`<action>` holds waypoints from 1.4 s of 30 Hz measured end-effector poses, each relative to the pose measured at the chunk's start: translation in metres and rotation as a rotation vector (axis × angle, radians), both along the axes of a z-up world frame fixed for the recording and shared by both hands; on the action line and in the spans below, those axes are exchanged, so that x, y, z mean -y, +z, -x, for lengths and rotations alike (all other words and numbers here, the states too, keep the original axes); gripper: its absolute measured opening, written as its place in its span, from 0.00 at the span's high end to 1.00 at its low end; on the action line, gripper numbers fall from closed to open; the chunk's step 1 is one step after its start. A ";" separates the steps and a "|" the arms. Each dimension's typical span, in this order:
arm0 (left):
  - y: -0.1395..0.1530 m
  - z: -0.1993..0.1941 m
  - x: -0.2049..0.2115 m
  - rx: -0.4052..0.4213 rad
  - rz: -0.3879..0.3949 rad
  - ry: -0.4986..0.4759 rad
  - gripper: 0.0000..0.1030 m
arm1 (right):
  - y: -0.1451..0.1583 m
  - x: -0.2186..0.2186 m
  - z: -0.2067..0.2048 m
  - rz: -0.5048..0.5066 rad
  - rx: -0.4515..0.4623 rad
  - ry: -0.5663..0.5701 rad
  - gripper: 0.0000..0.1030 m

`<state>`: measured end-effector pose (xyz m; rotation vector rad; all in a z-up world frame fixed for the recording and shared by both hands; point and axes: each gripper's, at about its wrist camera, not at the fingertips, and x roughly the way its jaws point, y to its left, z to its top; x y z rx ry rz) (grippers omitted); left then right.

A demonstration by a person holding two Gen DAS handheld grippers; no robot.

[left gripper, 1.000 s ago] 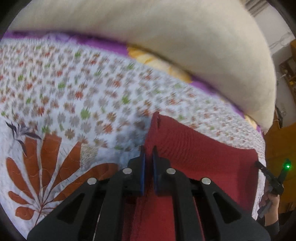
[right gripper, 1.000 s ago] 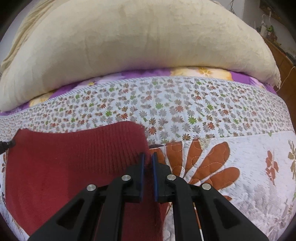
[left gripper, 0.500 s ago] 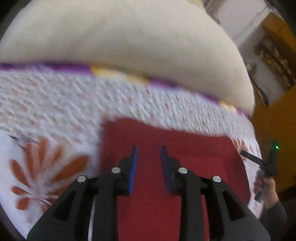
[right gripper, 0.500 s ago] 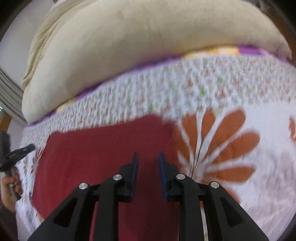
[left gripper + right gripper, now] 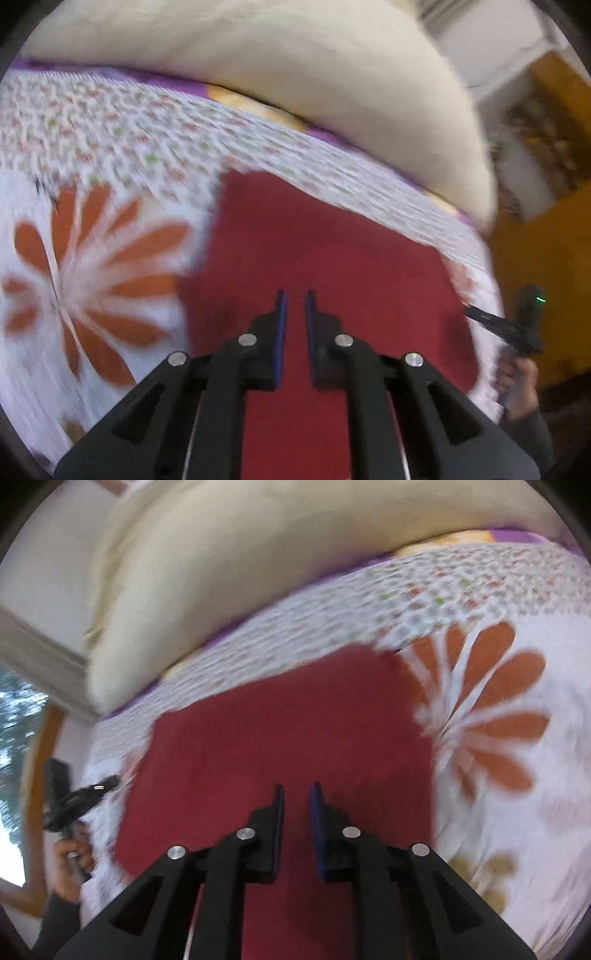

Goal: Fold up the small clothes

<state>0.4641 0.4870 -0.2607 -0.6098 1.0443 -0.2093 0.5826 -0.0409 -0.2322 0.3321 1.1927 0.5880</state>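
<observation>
Spread over the bed, a flowered quilt [image 5: 110, 155] carries the red garment [image 5: 325, 258], which lies flat near the cream pillow [image 5: 258, 62], its long axis running side to side between the two hands. Both the left hand-held gripper [image 5: 294, 306] and the right hand-held gripper [image 5: 297, 797] hover above the cloth's near middle, jaws slightly parted and gripping nothing. Each sits about equally near, the left closer to the left edge and the right to the right edge, so the next fold probably means each one reaching outward to its own side.

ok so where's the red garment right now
The red garment lies flat on the floral quilt, below both open hand-held grippers, with the cream pillow behind it and the orange flower print beside it.
</observation>
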 end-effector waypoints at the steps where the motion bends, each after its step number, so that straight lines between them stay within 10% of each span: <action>1: -0.015 0.010 0.003 -0.037 -0.011 -0.012 0.90 | -0.004 0.000 0.008 -0.012 -0.007 0.004 0.85; 5: -0.060 0.029 -0.014 -0.097 0.016 0.049 0.98 | -0.051 0.006 0.021 0.046 -0.080 -0.019 1.00; 12: 0.009 0.082 0.001 0.060 0.079 -0.013 0.91 | -0.016 0.016 0.054 -0.117 -0.064 -0.027 0.91; 18: -0.066 0.099 0.010 -0.078 0.056 -0.023 0.98 | -0.058 0.033 0.090 -0.070 -0.122 -0.002 1.00; 24: -0.052 0.115 -0.008 -0.094 0.126 0.009 0.98 | -0.043 0.068 0.090 -0.049 -0.119 -0.112 1.00; 27: -0.034 0.127 -0.029 -0.067 0.167 0.042 0.75 | -0.017 0.072 0.104 0.045 -0.043 -0.159 0.95; 29: -0.019 0.134 -0.041 -0.054 0.164 0.071 0.25 | 0.006 0.055 0.125 0.084 0.030 -0.113 0.84; 30: -0.011 0.133 -0.050 -0.056 0.157 0.089 0.16 | 0.016 0.037 0.138 0.139 0.071 -0.070 0.80; 38: -0.016 0.087 -0.085 -0.226 0.321 0.069 0.12 | 0.019 -0.136 0.254 0.597 0.448 0.343 0.38; 42: -0.028 0.056 -0.080 -0.260 0.381 0.058 0.12 | 0.000 -0.200 0.292 0.753 0.629 0.482 0.33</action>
